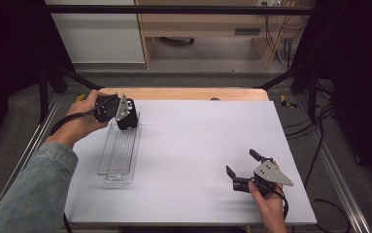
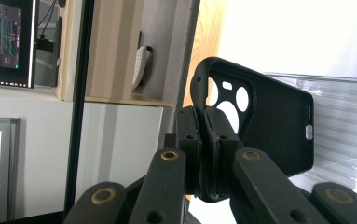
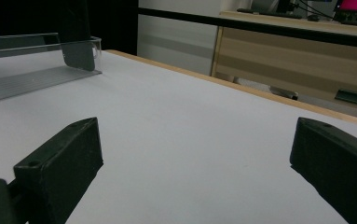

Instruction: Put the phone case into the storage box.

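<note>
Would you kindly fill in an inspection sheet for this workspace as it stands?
Surface: white table top, wooden strip at the far edge.
Job's things: black phone case; clear ribbed tray.
Clutter: nothing seen.
Grippers: left hand-held gripper shut on the case edge, at the tray's far end; right hand-held gripper open, low over the table.
Cables: one trails from each gripper; more on the floor at right.
Surroundings: black frame, wooden desk, monitor.

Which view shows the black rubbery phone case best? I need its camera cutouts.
The left gripper view: the black rubbery phone case is close, cutouts plain. The high view shows a small dark shape; the right gripper view a dark strip.
</note>
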Tool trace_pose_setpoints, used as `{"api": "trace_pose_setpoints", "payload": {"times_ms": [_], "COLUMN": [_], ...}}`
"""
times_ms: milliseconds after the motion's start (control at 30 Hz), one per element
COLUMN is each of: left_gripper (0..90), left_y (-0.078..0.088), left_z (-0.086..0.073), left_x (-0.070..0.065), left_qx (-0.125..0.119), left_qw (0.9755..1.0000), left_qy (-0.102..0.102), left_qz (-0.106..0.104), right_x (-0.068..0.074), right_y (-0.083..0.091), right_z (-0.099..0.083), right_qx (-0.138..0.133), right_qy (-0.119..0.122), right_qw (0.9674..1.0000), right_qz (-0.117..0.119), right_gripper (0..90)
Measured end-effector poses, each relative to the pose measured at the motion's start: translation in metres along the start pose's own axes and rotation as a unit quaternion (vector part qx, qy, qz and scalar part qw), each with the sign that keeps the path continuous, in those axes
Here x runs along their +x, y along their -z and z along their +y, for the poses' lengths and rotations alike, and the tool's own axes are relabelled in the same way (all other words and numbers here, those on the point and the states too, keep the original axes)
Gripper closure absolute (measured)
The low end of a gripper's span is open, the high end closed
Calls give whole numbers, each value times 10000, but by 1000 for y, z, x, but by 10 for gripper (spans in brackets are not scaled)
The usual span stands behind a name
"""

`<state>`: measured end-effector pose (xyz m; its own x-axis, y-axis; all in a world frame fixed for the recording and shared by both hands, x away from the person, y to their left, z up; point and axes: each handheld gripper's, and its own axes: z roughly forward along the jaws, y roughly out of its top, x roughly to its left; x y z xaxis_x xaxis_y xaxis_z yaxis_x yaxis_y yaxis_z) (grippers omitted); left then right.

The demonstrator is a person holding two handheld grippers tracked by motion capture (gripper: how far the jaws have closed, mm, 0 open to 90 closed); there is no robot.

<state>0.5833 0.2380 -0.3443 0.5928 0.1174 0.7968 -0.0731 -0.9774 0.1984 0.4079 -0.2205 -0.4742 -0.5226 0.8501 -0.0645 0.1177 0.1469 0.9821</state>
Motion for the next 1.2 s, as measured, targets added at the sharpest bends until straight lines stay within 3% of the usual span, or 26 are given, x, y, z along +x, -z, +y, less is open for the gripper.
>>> {"api": "trace_pose_setpoints", "payload": {"times_ms": [333, 1200], "left_gripper": [853, 848], "left_y": [3, -5], "left_z": [-2, 4], "left_x": [1, 1], "left_qx": [-52, -113], "left_qw": [9999, 9998], "left_qy": [-26, -164], "left_qz": [-98, 76], "right_x": [0, 0], "right_y": [0, 0], "right_z": [0, 0], "right_qx": [-1, 19], "right_qy": [-4, -28], "right_qw": [10000, 10000], "right_qz": [12, -2], "right_gripper": [26, 25]}}
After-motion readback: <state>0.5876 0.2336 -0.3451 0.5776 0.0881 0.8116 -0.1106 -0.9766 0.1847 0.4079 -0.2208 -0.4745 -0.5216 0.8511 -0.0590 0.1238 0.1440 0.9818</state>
